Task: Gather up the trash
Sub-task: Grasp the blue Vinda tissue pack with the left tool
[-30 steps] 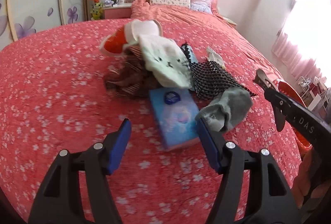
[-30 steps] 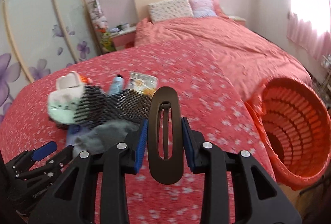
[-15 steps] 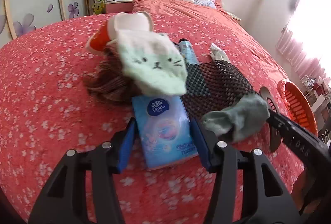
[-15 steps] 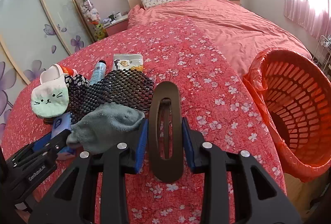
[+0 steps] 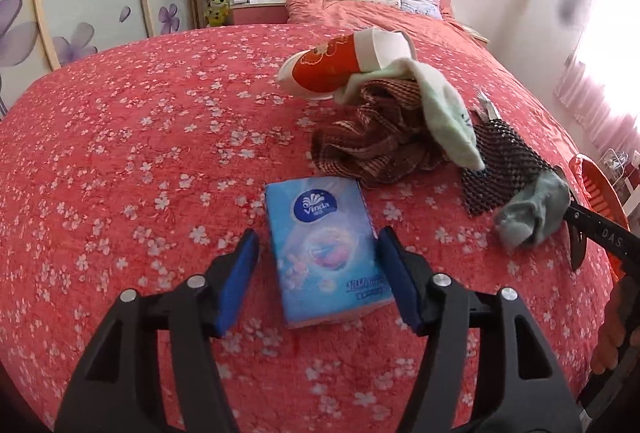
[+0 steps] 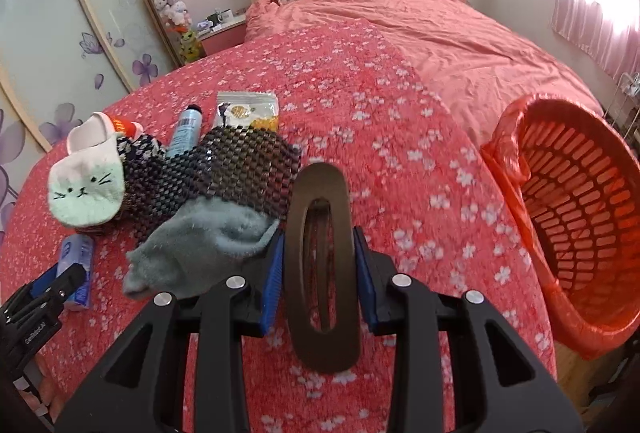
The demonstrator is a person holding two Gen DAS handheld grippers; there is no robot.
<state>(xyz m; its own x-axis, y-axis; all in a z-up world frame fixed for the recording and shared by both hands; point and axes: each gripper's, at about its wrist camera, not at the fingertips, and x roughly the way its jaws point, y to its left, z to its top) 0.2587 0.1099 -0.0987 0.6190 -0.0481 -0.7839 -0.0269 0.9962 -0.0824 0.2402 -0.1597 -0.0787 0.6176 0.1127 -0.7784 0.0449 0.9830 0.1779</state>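
A blue Vinda tissue pack (image 5: 324,245) lies on the red flowered bedspread between the jaws of my left gripper (image 5: 318,235). Those jaws are opening and the left pad (image 5: 240,273) stands clear of the pack. My right gripper (image 6: 318,233) is shut on a brown oval hair clip (image 6: 324,345), held above the bed. To its right stands an orange plastic basket (image 6: 580,193) lined with an orange bag. A snack packet (image 6: 248,111) and a blue bottle (image 6: 186,129) lie beyond a pile of cloth.
The pile holds a grey sock (image 6: 204,241), a black mesh mat (image 6: 240,169), a cat-face sock (image 6: 86,189), a brown cloth (image 5: 376,145) and an orange-and-white paper cup (image 5: 324,73). Pillows and a nightstand are far behind. A wardrobe stands on the left.
My left gripper came forward over the tissue pack, narrowed around it, then widened again, while its view swung left. The right gripper kept the hair clip and sank slightly.
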